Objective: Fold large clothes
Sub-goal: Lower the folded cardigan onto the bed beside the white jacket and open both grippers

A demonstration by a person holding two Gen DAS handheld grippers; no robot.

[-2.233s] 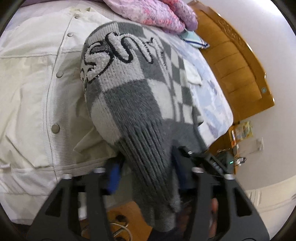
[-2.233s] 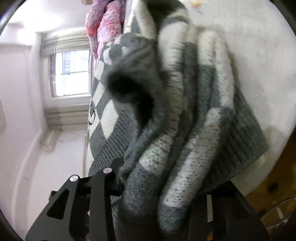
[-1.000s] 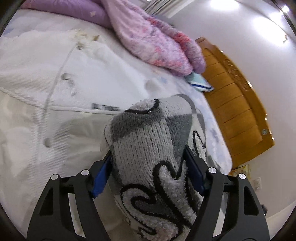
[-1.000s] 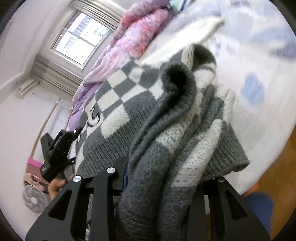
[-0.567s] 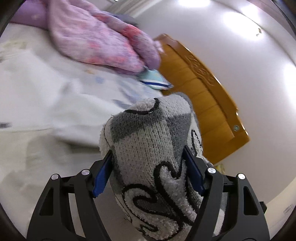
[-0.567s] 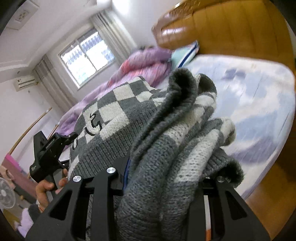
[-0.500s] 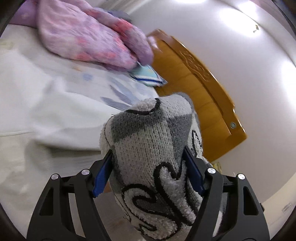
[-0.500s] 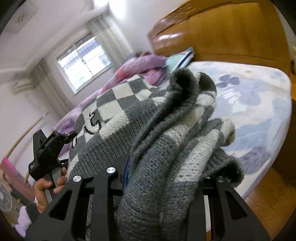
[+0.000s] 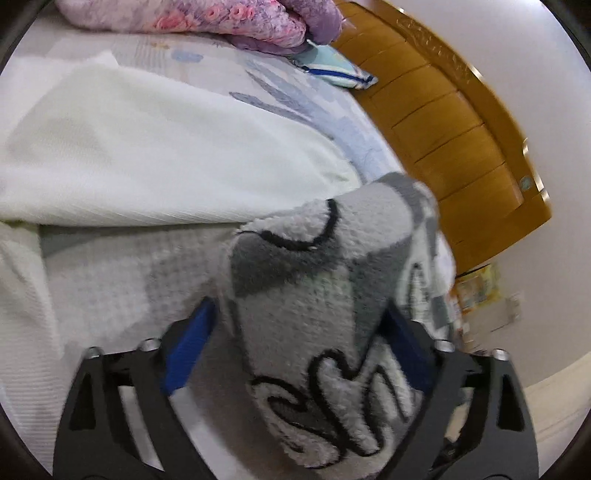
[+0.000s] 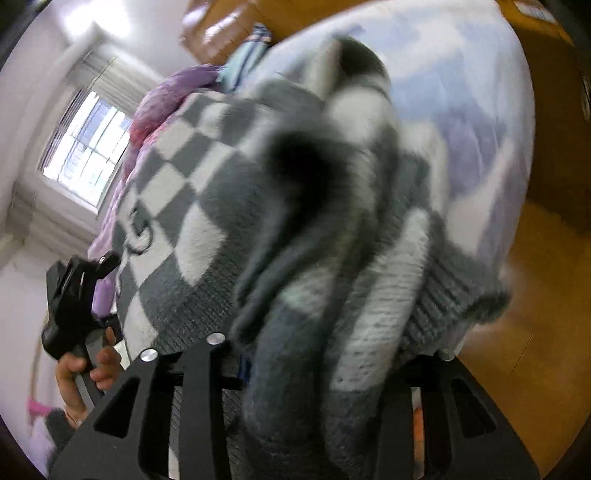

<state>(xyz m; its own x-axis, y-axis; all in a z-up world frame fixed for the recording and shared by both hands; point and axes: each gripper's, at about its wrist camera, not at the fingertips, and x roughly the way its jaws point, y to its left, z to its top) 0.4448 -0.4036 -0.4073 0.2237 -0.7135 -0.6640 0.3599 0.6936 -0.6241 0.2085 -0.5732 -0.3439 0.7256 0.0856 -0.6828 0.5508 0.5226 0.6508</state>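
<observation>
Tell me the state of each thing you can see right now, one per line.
left tool: jaws just opened, one pad clear of checkered sweater
right tool: jaws opening, sweater bunched between fingers, grip unclear
checkered sweater: bunched, spanning both tools
white jacket: spread on bed
pink quilt: heaped

Your bed | floral sheet | on it: cream garment, pink quilt, checkered sweater
</observation>
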